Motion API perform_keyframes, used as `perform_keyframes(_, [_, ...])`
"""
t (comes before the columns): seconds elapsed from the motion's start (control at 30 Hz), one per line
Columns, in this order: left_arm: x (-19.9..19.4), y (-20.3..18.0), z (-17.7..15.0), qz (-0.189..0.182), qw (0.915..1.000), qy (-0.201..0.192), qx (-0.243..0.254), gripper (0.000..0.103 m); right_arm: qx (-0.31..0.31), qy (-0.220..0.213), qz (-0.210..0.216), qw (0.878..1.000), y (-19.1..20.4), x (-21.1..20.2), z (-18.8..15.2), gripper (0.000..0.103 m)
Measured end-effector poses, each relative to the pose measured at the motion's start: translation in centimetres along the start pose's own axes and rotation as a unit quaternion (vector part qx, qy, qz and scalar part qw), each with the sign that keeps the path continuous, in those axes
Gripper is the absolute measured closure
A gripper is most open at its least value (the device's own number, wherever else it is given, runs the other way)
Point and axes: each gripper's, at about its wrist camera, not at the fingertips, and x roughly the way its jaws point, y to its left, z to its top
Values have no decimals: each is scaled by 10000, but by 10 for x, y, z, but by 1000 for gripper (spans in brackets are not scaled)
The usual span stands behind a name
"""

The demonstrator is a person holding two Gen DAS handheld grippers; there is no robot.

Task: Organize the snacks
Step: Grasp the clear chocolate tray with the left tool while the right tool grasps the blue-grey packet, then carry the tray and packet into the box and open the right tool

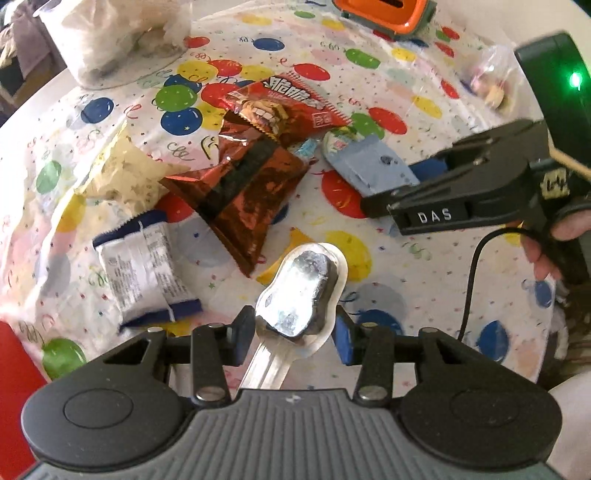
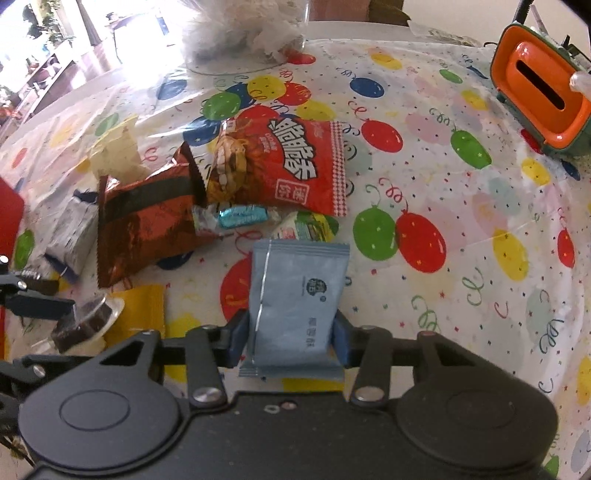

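Observation:
My left gripper [image 1: 293, 330] is shut on a clear blister pack with a dark glossy snack [image 1: 301, 295], held above the balloon tablecloth. It also shows in the right wrist view [image 2: 86, 321]. My right gripper [image 2: 291, 338] is shut on a light blue packet [image 2: 297, 295], seen in the left wrist view [image 1: 364, 162] too. A pile lies beyond: a red bag with Chinese letters [image 2: 295, 166], a shiny brown bag [image 2: 147, 225], a white and navy packet [image 1: 146, 269], a pale yellow packet [image 1: 125, 171] and a teal wrapped candy [image 2: 242, 216].
An orange and green box with a slot [image 2: 539, 99] stands far right. A clear tub of white stuff [image 2: 243, 29] stands at the back. A yellow packet [image 2: 138, 314] lies under the left gripper. A clear candy bag [image 1: 493, 79] lies far right.

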Motion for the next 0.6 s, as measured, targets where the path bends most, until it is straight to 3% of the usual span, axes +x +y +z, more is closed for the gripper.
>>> perform_keyframes(0.3, [-16,-20,-18,84,9980,-332,-536,60,-189,-181,344,9991,-21,-33,-22,58])
perform_keyframes(0.6, [-58,-22,-39,304,9847,-929,-1439,60,-506,-308,771,9953,-12,-81,-31,58])
